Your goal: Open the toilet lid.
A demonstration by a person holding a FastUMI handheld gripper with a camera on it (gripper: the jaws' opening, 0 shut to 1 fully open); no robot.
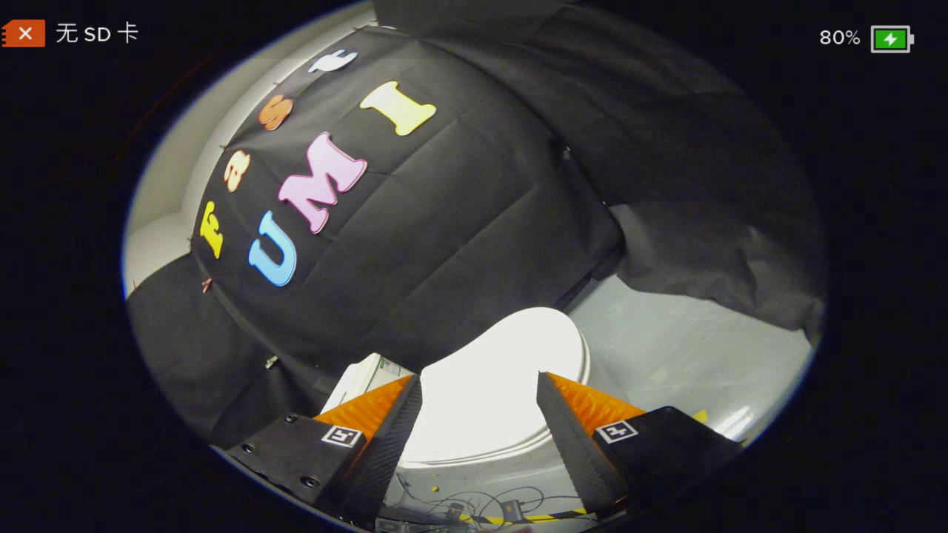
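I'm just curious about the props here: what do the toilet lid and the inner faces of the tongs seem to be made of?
The toilet lid looks like smooth, glossy white plastic, though glazed ceramic can't be ruled out; it glares brightly under the light. The tongs stand open above it, touching nothing. Their fingers have dark, finely textured inner faces, probably grippy rubber, backed by ridged orange plastic.

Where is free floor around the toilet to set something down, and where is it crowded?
The grey floor is bare between the closed white oval toilet lid and the black cloth wall. Near the toilet's front, loose dark cables and yellow-black tape crowd the floor. The hand-held gripper is open, with the lid beyond its fingers.
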